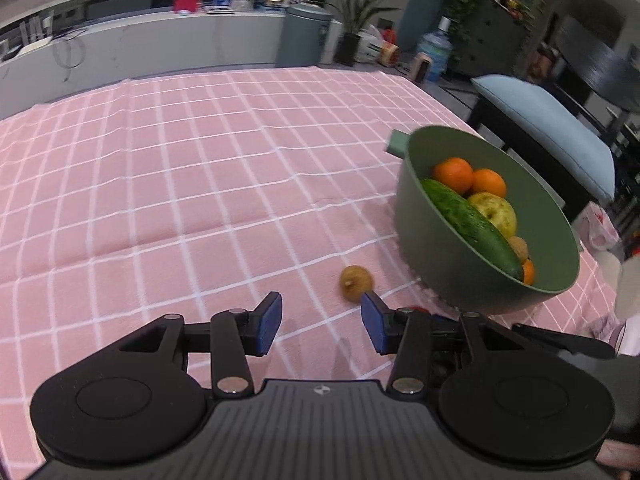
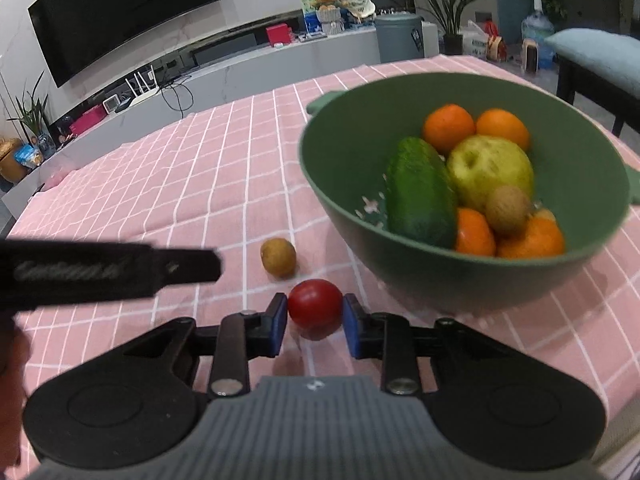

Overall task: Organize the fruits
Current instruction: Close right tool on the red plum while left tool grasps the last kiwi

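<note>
A green bowl on the pink checked tablecloth holds a cucumber, several oranges, a yellow-green apple and a small brown fruit. It also shows in the left wrist view. My right gripper is shut on a red tomato just above the cloth, in front of the bowl. A small brown fruit lies on the cloth left of the tomato; it shows in the left wrist view just ahead of my open, empty left gripper.
The left gripper's body crosses the left of the right wrist view. A bench with a blue cushion stands beyond the table's right edge. A grey bin and potted plant stand behind the table.
</note>
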A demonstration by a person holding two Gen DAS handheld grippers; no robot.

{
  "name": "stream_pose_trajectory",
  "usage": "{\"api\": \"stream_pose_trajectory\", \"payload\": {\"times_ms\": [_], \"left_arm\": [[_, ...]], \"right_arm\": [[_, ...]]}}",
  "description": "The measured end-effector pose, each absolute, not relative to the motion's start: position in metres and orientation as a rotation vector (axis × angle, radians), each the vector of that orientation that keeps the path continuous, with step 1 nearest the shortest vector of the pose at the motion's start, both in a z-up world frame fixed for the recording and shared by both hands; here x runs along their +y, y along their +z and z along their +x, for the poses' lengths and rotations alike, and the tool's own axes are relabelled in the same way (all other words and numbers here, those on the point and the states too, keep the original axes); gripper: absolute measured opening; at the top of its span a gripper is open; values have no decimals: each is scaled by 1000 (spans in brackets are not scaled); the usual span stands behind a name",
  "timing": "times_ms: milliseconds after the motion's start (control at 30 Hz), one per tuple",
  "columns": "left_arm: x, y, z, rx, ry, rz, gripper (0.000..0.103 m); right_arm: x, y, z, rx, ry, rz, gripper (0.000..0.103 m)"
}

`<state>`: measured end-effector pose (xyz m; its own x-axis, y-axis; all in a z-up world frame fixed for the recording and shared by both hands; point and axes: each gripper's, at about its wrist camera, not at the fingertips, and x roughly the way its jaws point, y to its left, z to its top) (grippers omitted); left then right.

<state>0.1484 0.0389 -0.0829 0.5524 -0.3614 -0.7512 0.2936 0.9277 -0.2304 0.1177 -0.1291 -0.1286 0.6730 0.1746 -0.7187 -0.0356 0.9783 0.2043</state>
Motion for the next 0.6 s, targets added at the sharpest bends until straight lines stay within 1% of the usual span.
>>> {"api": "stream_pose_trajectory", "payload": {"times_ms": [100, 233, 367, 467, 600], "left_arm": [[27, -88, 155, 920, -413, -61, 50], [17, -96, 161, 930, -432, -37, 50], [7, -102, 165, 929, -439, -1, 50], [0, -106, 167, 925, -437, 34, 46], [-3, -109, 169, 916, -428, 56, 38]], "right_arm": [[-134, -127, 111, 819, 104, 147, 26], [-142, -123, 104, 796, 77, 92, 26], [-148, -126, 104, 815, 72, 109, 26], [-150, -128, 105, 822, 74, 119, 26], [-149, -129, 107, 827, 78, 115, 26]]}}
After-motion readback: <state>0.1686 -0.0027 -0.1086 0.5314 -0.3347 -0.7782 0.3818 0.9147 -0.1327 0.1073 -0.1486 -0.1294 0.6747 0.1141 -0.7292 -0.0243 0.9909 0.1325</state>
